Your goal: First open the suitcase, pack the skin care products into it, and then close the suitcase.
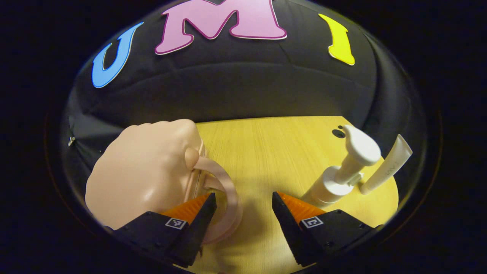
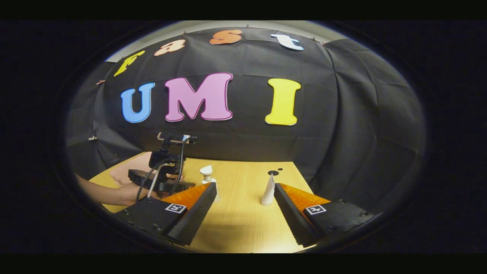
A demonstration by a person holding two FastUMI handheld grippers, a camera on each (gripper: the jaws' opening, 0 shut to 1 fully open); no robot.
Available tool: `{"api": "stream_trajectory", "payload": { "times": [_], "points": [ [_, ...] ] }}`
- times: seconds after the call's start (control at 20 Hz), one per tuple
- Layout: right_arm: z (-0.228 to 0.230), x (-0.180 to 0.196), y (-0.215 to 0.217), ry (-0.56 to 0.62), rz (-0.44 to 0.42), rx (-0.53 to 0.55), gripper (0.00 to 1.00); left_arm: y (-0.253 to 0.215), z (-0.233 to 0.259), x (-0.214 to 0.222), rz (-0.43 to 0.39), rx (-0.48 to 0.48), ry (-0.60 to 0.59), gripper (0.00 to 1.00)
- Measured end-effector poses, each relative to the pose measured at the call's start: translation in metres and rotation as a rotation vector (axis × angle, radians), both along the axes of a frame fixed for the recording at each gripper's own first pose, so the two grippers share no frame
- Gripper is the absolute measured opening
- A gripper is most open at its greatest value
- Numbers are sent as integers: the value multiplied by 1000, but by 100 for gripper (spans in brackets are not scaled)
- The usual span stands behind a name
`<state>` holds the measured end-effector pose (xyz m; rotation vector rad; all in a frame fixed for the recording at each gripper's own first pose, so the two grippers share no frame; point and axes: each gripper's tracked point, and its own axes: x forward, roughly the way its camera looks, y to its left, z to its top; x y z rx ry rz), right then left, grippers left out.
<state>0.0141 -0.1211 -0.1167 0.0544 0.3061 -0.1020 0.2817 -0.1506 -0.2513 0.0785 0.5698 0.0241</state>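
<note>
So the pink suitcase (image 1: 152, 171) sits at about 9 o'clock in the left gripper view, still closed, so nothing is packed in it and I can't tell what's inside. It's a glossy hard shell, probably stiff and slippery, so the looped handle (image 1: 224, 190) looks like the spot to grab. The left gripper (image 1: 243, 207) has its fingers spread apart, with the near finger just beside that handle, maybe touching; hard to say with the fisheye. The pump bottle (image 1: 342, 171) and the white tube (image 1: 386, 165) stand upright on the wooden table (image 1: 266, 152) at 3 o'clock, both likely light and tippy. The right gripper (image 2: 245, 203) is wide open too, holding nothing.
</note>
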Motion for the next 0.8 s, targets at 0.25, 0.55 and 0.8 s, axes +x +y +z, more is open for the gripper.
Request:
{"api": "stream_trajectory", "payload": {
  "times": [0.25,0.55,0.8],
  "points": [
    [-16,7,-5,23,-13,19,97,14,-22,10,50,14,60,64],
    [-31,15,15,55,27,44,97,4,4,11,-28,-94,-5,20],
    [-25,25,39,43,72,56,96,28,96,-2,-62,-174,-82,14]
  ]
}}
